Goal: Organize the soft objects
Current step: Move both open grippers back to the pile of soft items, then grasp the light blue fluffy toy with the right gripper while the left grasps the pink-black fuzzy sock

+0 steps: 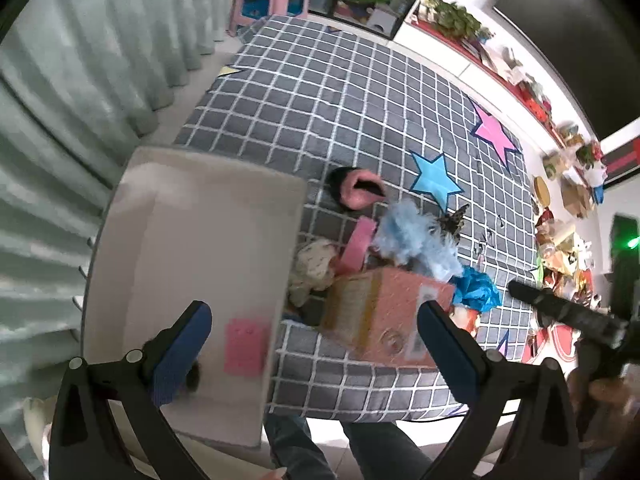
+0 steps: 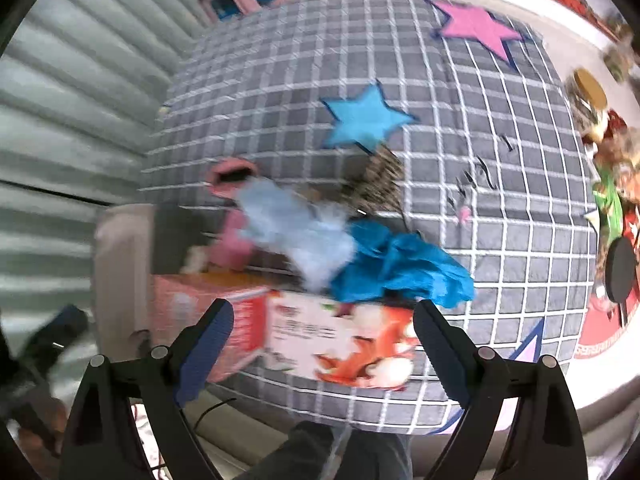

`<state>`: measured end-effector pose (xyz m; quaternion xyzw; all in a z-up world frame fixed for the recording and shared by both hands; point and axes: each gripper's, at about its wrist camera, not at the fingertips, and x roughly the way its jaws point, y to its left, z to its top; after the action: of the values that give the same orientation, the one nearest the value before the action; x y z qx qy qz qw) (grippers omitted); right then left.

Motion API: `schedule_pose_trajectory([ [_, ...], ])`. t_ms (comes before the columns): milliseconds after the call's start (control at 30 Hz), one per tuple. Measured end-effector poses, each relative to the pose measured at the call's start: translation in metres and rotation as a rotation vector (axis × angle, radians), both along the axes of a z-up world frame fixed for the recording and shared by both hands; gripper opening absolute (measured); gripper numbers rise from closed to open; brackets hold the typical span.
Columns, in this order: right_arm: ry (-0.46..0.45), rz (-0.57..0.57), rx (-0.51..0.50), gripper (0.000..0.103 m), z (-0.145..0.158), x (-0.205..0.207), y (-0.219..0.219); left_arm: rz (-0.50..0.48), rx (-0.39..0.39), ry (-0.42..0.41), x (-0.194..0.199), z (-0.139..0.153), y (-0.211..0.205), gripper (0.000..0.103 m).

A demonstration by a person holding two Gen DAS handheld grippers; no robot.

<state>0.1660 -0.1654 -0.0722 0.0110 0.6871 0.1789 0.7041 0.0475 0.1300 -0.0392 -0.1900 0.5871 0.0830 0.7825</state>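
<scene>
Two grippers, both wide open, nothing held. Soft pile sits just beyond the orange box [image 2: 224,312]: blue cloth [image 2: 400,268] dead ahead of right gripper [image 2: 324,344], nearer than left gripper [image 1: 314,350], which hovers w/ white bin [image 1: 192,260] beside box.

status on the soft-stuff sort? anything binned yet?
Done: only a pink item lies in the white bin, maybe a dark one beside it.
In hand: nothing. The left gripper and right gripper are both open and empty.
Left: the fluffy light-blue piece, blue cloth, cream cloth and pink slipper still sit on the checked mat, by the orange box.
</scene>
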Motion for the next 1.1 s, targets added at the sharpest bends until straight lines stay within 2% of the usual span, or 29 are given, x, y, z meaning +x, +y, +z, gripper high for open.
schedule_pose_trajectory([
  [100, 0.026, 0.014, -0.024, 0.092, -0.022, 0.009, -0.005, -0.004, 0.022, 0.015, 0.023, 0.001, -0.005, 0.103],
  [200, 0.029, 0.082, -0.046, 0.092, -0.043, 0.02, 0.008, 0.004, 0.035, 0.022, 0.04, 0.003, -0.007, 0.103],
  [300, -0.003, 0.195, -0.061, 0.092, -0.058, 0.03, 0.026, 0.006, 0.047, 0.039, 0.047, 0.001, -0.01, 0.103],
  [433, -0.061, 0.404, -0.071, 0.092, -0.075, 0.036, 0.05, 0.022, 0.054, 0.076, 0.051, -0.006, -0.013, 0.103],
  [600, -0.071, 0.607, -0.009, 0.092, -0.093, 0.037, 0.079, 0.065, 0.055, 0.114, 0.056, -0.014, -0.008, 0.103],
  [667, -0.071, 0.658, -0.004, 0.089, -0.101, 0.038, 0.088, 0.082, 0.062, 0.129, 0.061, -0.017, -0.007, 0.103],
  [700, -0.062, 0.669, -0.006, 0.08, -0.105, 0.039, 0.09, 0.086, 0.064, 0.135, 0.063, -0.018, -0.007, 0.103],
  [733, -0.039, 0.675, 0.002, 0.065, -0.11, 0.042, 0.092, 0.087, 0.065, 0.139, 0.065, -0.019, -0.007, 0.103],
  [767, -0.017, 0.678, 0.017, 0.055, -0.113, 0.044, 0.093, 0.089, 0.067, 0.145, 0.069, -0.021, -0.007, 0.103],
  [800, 0.011, 0.675, 0.036, 0.041, -0.117, 0.047, 0.092, 0.089, 0.067, 0.151, 0.074, -0.023, -0.008, 0.103],
  [900, 0.043, 0.621, 0.066, 0.036, -0.119, 0.058, 0.082, 0.084, 0.062, 0.165, 0.091, -0.029, -0.012, 0.103],
  [1100, 0.092, 0.313, 0.211, 0.035, -0.1, 0.112, 0.028, 0.059, 0.055, 0.205, 0.13, -0.044, -0.017, 0.103],
])
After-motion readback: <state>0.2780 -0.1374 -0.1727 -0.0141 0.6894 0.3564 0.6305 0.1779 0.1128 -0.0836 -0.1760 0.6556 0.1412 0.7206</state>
